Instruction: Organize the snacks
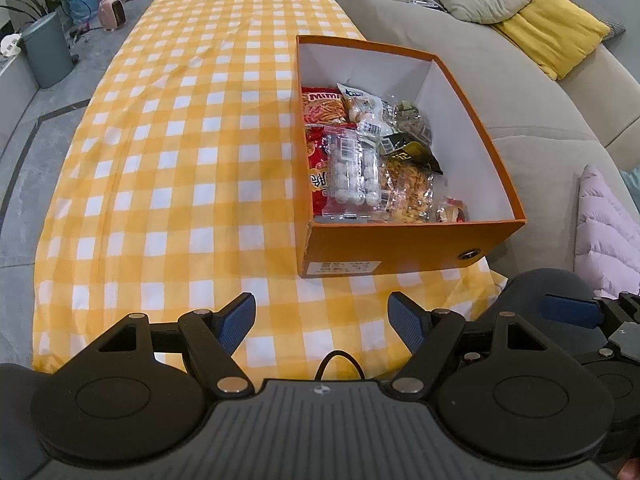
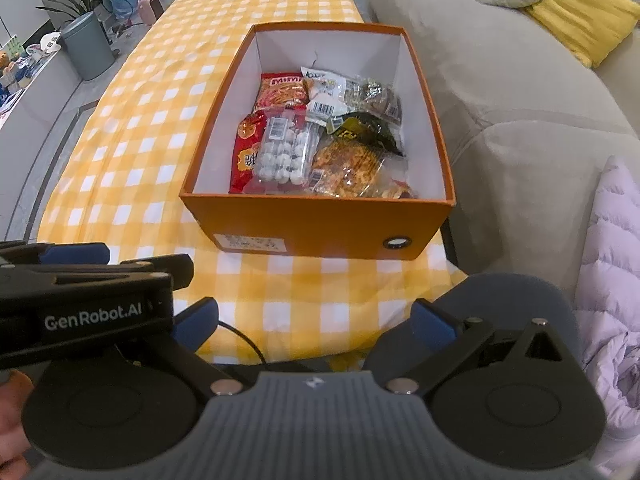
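- The orange cardboard box (image 2: 316, 220) with white inner walls stands on the yellow-and-white checked tablecloth (image 1: 180, 160), beside the beige sofa (image 1: 500, 92).
- Inside lie snack packets (image 2: 320, 140): red bags, a clear pack of white balls.
- The left gripper (image 1: 322, 318) and the right gripper (image 2: 316, 320) both hang above the cloth, pointing down, jaws wide apart, empty.

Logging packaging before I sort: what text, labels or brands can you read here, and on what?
"GenRobot.AI": side of the left tongs.
"MiMi": red snack bag in the orange box.
Box's white label: too blurred.
Barcode stickers and lettering on other packets: unreadable.
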### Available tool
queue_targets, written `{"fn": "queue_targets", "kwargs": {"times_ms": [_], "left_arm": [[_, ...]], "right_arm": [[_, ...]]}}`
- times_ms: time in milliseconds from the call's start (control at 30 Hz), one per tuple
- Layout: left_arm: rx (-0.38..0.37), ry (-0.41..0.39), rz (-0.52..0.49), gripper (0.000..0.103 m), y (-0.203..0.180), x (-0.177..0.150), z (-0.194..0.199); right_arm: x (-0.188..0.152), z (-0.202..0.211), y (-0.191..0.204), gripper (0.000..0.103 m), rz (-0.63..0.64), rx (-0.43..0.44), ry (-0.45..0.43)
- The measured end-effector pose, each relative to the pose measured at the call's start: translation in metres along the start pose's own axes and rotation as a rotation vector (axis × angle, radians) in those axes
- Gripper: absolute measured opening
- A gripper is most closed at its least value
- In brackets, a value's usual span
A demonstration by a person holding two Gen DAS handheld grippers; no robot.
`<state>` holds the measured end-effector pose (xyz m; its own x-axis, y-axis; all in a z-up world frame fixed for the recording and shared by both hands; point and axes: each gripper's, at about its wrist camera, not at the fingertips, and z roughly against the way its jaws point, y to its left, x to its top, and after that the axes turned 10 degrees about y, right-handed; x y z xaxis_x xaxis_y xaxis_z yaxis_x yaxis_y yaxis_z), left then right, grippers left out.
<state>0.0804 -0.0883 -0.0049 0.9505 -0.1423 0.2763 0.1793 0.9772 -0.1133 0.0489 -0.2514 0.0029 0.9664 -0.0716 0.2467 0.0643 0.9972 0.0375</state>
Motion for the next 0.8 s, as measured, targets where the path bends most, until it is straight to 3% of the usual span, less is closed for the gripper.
{"fn": "queue_targets", "kwargs": {"times_ms": [800], "left_arm": [[0.010,0.036,-0.005,0.088,-0.005,-0.007,-0.009]], "right_arm": [[-0.004,-0.011,0.007,0.099,0.025,-0.012,0.049]]}}
